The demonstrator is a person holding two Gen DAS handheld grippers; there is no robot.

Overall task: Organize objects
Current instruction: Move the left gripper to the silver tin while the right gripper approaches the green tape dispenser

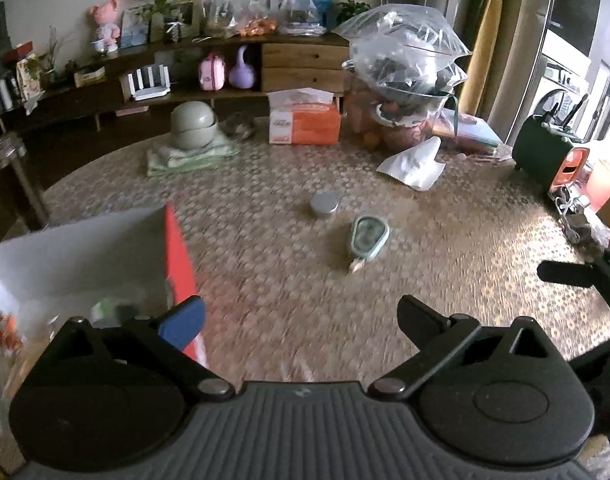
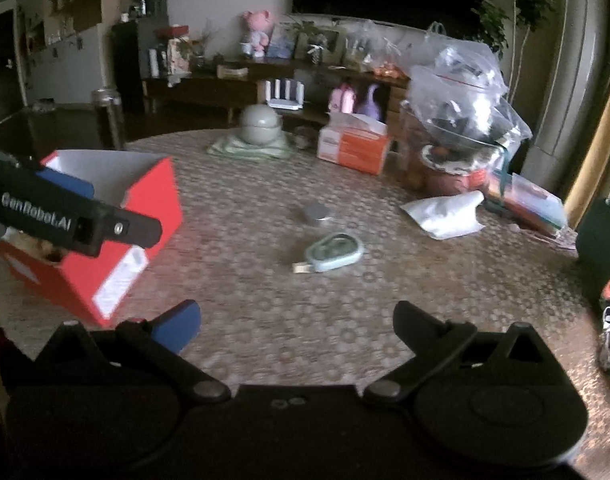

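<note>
A red cardboard box (image 1: 179,248) (image 2: 105,268) with a white inside stands open at the table's left. Blurred items lie in it. A small round silver tin (image 1: 324,205) (image 2: 317,214) and a pale blue teardrop-shaped dispenser (image 1: 368,236) (image 2: 335,252) lie mid-table, close together. My left gripper (image 1: 301,320) is open and empty, its left finger beside the box's red wall. In the right wrist view one of its fingers (image 2: 137,228) reaches in front of the box. My right gripper (image 2: 297,320) is open and empty over bare cloth, short of the dispenser.
At the back of the patterned tablecloth (image 1: 265,280) are stacked grey bowls on folded cloth (image 1: 193,126) and an orange tissue box (image 1: 305,124). Bagged bowls (image 1: 405,60), a white pouch (image 1: 417,160) and a dark green appliance (image 1: 541,152) crowd the right.
</note>
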